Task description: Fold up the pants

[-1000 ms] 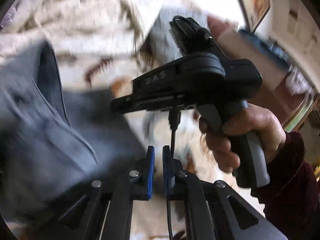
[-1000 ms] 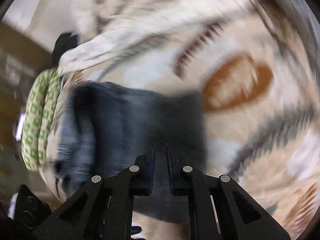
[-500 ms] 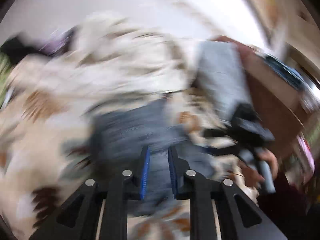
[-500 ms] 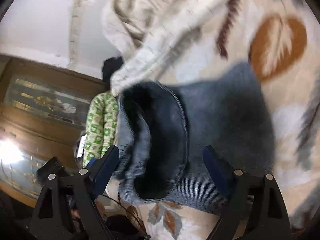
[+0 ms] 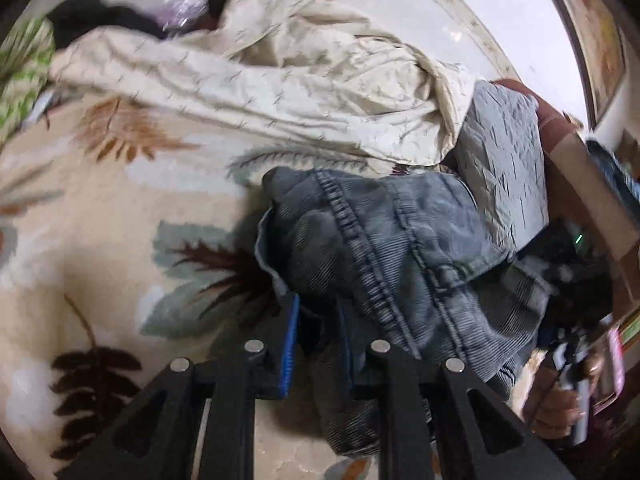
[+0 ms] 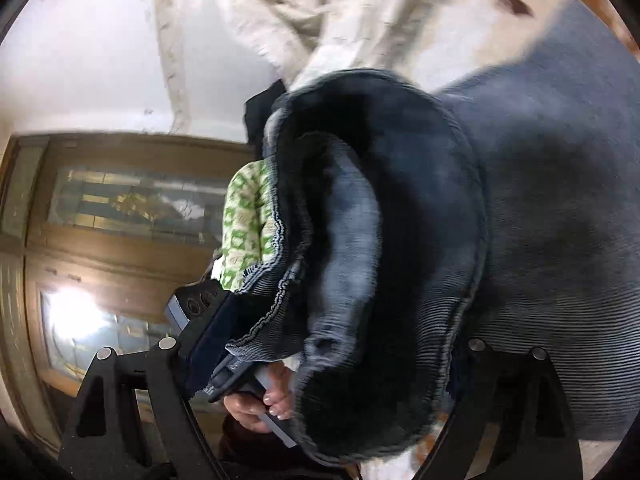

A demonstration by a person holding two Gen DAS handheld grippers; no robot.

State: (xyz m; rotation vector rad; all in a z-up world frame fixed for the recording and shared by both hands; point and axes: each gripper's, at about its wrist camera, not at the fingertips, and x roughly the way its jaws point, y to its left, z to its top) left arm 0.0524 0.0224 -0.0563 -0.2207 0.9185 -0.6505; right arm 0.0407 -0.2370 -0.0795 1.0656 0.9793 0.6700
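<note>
A: Which step? The pants (image 5: 400, 248) lie bunched on the leaf-print bed (image 5: 100, 220), about 3 o'clock of centre.
B: Mid-fold, I'd judge. The left gripper (image 5: 316, 340) has just parted slightly, denim between its pads, grip uncertain.
A: And the right view?
B: Right gripper (image 6: 332, 364) spread wide, released; the next move calls for closing on the gaping edge it alone shows.
</note>
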